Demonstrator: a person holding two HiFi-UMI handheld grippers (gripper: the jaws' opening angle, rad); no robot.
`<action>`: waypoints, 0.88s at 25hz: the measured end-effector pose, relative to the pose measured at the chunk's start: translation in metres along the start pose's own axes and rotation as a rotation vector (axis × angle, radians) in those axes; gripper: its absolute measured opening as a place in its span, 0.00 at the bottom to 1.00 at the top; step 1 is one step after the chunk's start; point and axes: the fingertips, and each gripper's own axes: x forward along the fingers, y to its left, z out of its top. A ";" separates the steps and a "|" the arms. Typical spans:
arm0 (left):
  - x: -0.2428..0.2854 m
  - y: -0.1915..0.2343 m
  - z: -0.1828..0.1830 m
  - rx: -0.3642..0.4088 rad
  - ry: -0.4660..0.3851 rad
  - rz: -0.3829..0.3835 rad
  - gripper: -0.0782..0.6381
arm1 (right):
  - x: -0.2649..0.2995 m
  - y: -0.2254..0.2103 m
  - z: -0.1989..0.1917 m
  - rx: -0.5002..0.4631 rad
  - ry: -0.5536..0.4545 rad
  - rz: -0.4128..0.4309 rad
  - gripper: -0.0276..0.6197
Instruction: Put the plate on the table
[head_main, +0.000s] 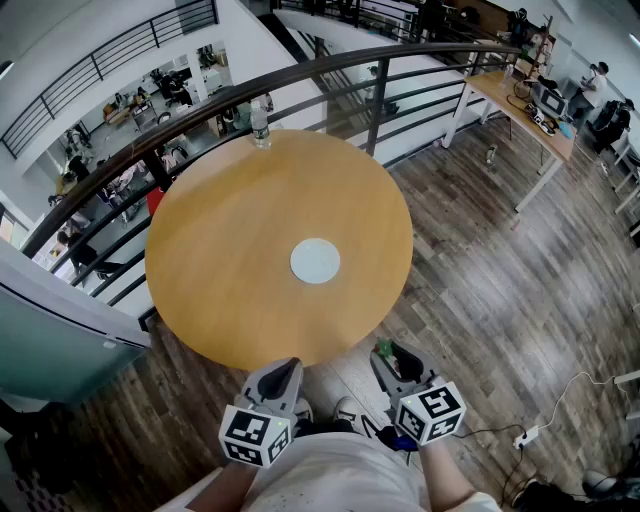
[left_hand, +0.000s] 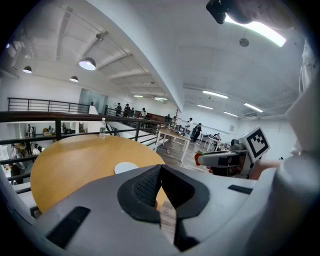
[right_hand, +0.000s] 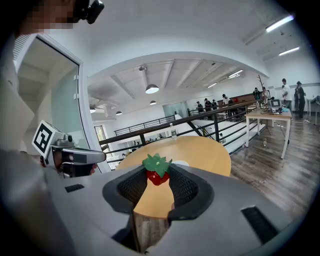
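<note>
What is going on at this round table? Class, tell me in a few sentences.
A person stands at the near edge of a round wooden table with a gripper in each hand. The right hand-held gripper holds a strawberry between its jaw tips. The left hand-held gripper is shut and empty. A pale plate already lies flat near the table's middle, untouched, and a water bottle stands at the far edge.

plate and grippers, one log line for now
plate: on table | left gripper: shut, empty | right gripper: shut on strawberry
</note>
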 end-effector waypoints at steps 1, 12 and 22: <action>0.000 0.000 0.000 -0.001 -0.001 0.002 0.14 | 0.000 0.000 0.000 0.000 -0.001 0.002 0.28; 0.000 -0.003 0.006 0.000 -0.010 0.016 0.14 | -0.001 -0.002 0.003 -0.005 -0.004 0.010 0.28; 0.010 -0.023 0.011 0.013 -0.012 0.060 0.14 | -0.010 -0.017 0.007 -0.043 -0.018 0.070 0.27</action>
